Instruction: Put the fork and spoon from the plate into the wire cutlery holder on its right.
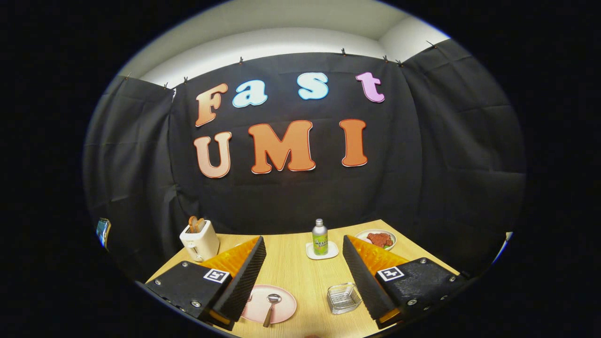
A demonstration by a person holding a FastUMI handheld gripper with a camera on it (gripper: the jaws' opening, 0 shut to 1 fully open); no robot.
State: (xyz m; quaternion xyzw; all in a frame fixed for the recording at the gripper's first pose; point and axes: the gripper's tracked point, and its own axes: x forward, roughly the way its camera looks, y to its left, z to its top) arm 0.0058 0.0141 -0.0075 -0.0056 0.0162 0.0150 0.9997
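Note:
A pink plate (281, 306) lies on the wooden table, low between my fingers and close to the left one. On it rests a metal spoon (271, 306), bowl pointing away from me and handle toward me. The left finger (244, 277) covers the plate's left part. To the plate's right stands the small wire cutlery holder (343, 297), close beside the right finger (364, 277). My gripper (303, 240) is open wide above the table, with nothing between its fingers.
A white toaster (199, 240) with bread in it stands beyond the left finger. A green bottle (320, 237) on a white coaster (322, 251) stands ahead in the middle. A small plate of red food (378, 239) sits beyond the right finger.

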